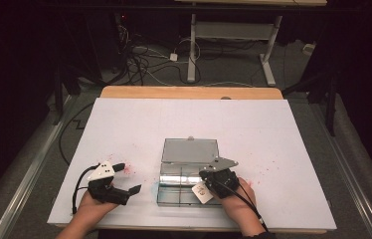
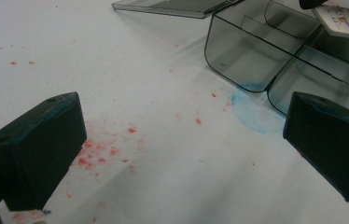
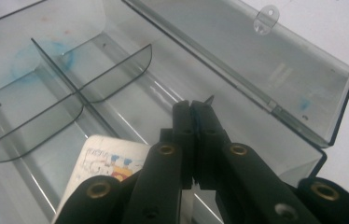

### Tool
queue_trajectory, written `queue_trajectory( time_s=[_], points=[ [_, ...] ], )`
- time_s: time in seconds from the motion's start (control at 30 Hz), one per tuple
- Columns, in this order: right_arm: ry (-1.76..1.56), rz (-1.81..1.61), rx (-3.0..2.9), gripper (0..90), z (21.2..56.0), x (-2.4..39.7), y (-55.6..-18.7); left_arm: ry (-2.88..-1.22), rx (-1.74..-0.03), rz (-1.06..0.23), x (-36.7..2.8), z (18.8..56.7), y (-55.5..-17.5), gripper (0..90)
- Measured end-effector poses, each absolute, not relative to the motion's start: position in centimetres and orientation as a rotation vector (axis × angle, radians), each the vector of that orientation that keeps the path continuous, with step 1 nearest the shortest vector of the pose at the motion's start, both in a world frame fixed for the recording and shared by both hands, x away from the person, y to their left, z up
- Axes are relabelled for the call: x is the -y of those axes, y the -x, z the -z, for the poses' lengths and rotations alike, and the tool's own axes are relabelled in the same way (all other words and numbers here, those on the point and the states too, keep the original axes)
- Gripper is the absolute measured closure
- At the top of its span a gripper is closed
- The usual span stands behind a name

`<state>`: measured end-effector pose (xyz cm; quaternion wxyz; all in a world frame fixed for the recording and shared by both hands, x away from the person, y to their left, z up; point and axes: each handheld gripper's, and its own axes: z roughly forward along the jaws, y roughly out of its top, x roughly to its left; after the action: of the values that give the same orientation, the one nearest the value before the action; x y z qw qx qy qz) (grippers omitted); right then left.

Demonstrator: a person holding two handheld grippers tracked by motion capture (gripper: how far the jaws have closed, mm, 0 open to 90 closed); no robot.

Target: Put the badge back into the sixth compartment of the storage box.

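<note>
- Clear plastic organiser box [image 1: 174,191], smoke-tinted, lower centre of the high view; sits flat on the white table cover; interior split by thin dividers, some curved, into several compartments.
- Hinged lid [image 1: 190,150], open, laid back flat just above the box in the high view; small latch tab at its far edge.
- Small white card [image 1: 202,192] with a coloured printed picture, lower right part of the box, tilted over a compartment; what carries it cannot be made out.

A white sheet [image 1: 189,129] covers the wooden surface [image 1: 189,92] — speckled red near the left. Beyond, dark grey carpet [image 1: 233,69], tangled cables [image 1: 144,62], a white-legged desk [image 1: 233,35] — darkness all round.
</note>
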<state>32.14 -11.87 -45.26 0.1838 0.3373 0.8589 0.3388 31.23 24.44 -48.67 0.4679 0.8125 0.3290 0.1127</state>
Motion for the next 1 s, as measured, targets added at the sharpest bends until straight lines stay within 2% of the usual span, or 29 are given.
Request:
queue_trajectory(
  time_s=[0.7,1.0],
  points=[
    [-0.973,-0.953,-2.408,88.6,45.0,13.5,-30.4,-1.995,-0.807,-0.271,-24.4,48.7,-31.3,0.0],
    [-0.828,-1.025,-2.472,88.4,44.0,10.3,-28.7,-1.996,-0.806,-0.272,-24.4,48.7,-31.3,0.0]
  ],
)
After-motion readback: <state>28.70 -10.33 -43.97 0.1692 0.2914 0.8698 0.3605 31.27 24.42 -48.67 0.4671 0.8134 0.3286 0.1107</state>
